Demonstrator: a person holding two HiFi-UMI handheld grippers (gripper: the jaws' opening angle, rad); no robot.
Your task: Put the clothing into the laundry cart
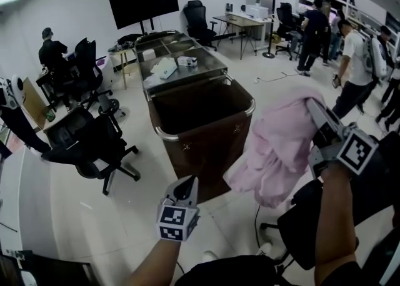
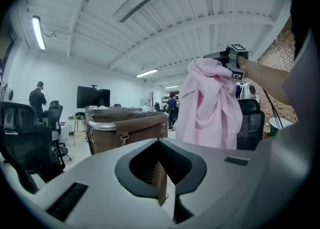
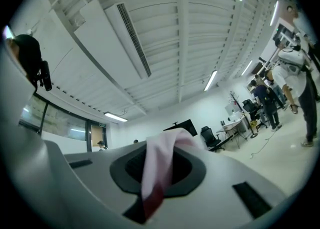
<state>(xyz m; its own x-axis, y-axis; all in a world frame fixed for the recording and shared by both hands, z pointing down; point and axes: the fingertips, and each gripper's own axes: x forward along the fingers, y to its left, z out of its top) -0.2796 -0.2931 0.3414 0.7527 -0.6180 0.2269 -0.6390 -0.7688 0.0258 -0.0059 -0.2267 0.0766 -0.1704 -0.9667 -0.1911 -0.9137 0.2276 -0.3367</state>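
Note:
A pink garment (image 1: 278, 147) hangs in a bunch from my right gripper (image 1: 312, 108), which is shut on its upper edge, raised to the right of the cart. In the right gripper view the pink cloth (image 3: 157, 173) is pinched between the jaws. The brown laundry cart (image 1: 239, 130) with a metal rim stands open and dark inside, just left of the hanging garment. My left gripper (image 1: 186, 186) sits lower, in front of the cart's near corner, shut with nothing in it. In the left gripper view the garment (image 2: 207, 103) hangs right of the cart (image 2: 125, 128).
A steel table (image 1: 209, 66) with small items adjoins the cart's far side. Black office chairs (image 1: 94, 144) stand on the left, another chair (image 1: 312, 216) is near my right arm. People (image 1: 353, 69) stand at the back right. A cable (image 1: 278, 77) lies on the floor.

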